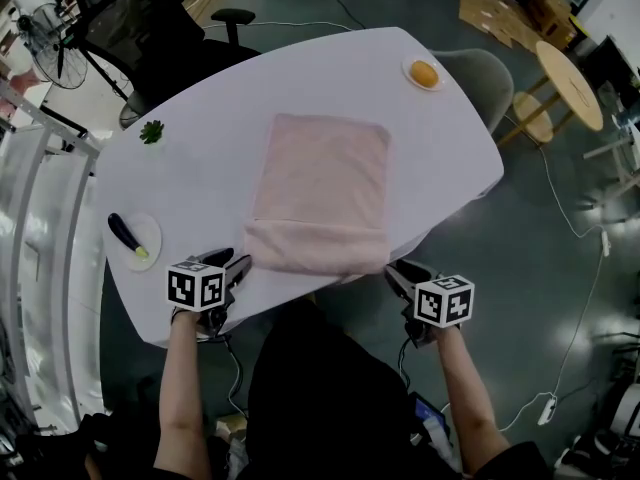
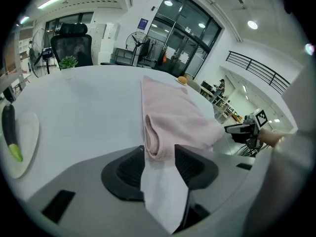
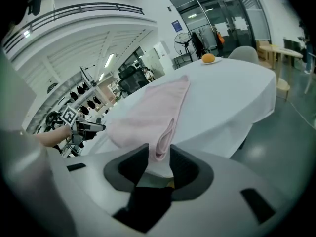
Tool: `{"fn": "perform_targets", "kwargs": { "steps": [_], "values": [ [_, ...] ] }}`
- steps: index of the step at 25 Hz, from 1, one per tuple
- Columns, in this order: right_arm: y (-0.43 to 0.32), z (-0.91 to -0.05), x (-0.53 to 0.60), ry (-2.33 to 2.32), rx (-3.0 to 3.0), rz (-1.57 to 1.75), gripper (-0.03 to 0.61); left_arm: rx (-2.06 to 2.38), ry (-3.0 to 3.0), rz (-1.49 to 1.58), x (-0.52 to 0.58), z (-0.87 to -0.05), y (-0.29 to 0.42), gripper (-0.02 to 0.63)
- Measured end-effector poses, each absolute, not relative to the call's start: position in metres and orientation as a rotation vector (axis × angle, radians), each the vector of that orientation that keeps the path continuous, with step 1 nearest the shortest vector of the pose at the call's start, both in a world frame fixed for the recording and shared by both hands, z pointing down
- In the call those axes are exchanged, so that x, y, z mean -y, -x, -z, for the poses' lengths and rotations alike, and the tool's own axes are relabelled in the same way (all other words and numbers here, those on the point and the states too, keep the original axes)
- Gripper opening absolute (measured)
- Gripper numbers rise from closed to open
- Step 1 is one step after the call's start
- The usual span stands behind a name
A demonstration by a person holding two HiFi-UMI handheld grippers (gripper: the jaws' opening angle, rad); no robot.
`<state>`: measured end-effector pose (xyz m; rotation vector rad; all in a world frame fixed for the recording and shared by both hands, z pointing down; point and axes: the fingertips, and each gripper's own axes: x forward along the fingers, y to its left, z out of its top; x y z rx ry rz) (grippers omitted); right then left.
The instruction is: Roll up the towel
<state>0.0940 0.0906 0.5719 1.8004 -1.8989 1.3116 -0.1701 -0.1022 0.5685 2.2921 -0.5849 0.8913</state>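
Observation:
A pink towel (image 1: 320, 173) lies lengthwise on the white table (image 1: 190, 183), its near end folded over into a thick roll (image 1: 315, 248) at the table's front edge. My left gripper (image 1: 243, 264) is at the roll's left end. In the left gripper view the jaws (image 2: 159, 152) are shut on that end of the towel (image 2: 170, 112). My right gripper (image 1: 392, 271) is at the roll's right end. The right gripper view has the gripper (image 3: 159, 154) shut on the towel's (image 3: 148, 110) looped edge.
A plate with an eggplant (image 1: 133, 239) sits left of my left gripper. A small green plant (image 1: 152, 131) stands at the far left and a plate with an orange (image 1: 424, 74) at the far right corner. A black office chair (image 1: 150, 28) and a grey chair (image 1: 480, 73) stand behind the table.

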Motion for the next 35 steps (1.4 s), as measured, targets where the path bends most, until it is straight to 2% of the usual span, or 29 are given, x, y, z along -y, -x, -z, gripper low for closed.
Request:
{"fn": "perform_targets", "kwargs": {
  "steps": [3,5,7,10,13,20,35],
  "values": [
    [-0.075,-0.581,-0.093,-1.732,1.923,-1.307,0.193,0.573,-2.295,-0.901,0.098,-0.573,0.168,0.200],
    [-0.070,-0.589,-0.092,-1.720,1.898,-1.272,0.193,0.565,-2.297,-0.915,0.096,-0.578,0.166,0.190],
    [-0.069,-0.596,-0.092,-1.714,1.874,-1.246,0.169,0.566,-2.294,-0.938,0.094,-0.585,0.165,0.174],
    [-0.068,-0.596,-0.091,-1.718,1.860,-1.207,0.088,0.601,-2.291,-0.980,0.094,-0.591,0.168,0.078],
    [-0.070,-0.592,-0.094,-1.729,1.867,-1.191,0.053,0.621,-2.287,-0.945,0.095,-0.589,0.170,0.061],
    [-0.069,-0.568,-0.097,-1.746,1.927,-1.120,0.040,0.635,-2.253,-0.757,0.096,-0.565,0.176,0.057],
    [-0.036,-0.576,-0.149,-1.674,1.948,-1.135,0.041,0.687,-2.224,-0.790,0.030,-0.576,0.221,0.057]
  ]
}}
